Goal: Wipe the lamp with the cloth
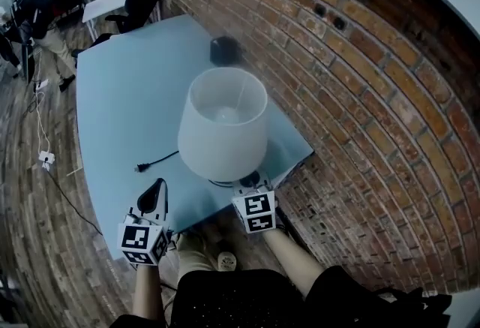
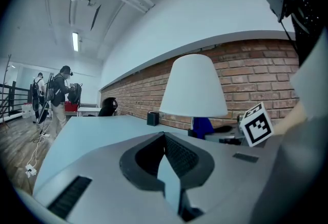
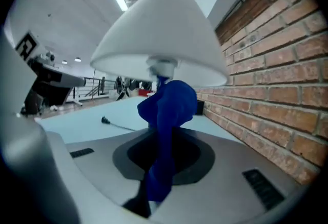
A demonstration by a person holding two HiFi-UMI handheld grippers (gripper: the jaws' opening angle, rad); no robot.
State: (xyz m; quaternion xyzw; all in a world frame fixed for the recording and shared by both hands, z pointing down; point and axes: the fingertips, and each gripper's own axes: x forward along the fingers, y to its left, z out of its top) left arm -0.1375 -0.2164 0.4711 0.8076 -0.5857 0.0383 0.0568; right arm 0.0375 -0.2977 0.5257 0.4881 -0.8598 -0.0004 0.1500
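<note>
The cloth (image 3: pixel 167 110) is pinched upright in the right gripper (image 1: pixel 250 188), with the lamp (image 3: pixel 160 38) just ahead and its shade directly above; the left gripper (image 2: pixel 167 166), closed on nothing, is held farther off.

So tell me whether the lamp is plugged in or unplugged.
Unplugged: the plug on its cord lies loose on the table beside the lamp, in no socket.

White lamp (image 1: pixel 223 124); blue cloth (image 3: pixel 166 115); pale blue table (image 1: pixel 127 94); red-brown brick wall (image 1: pixel 360 79).
</note>
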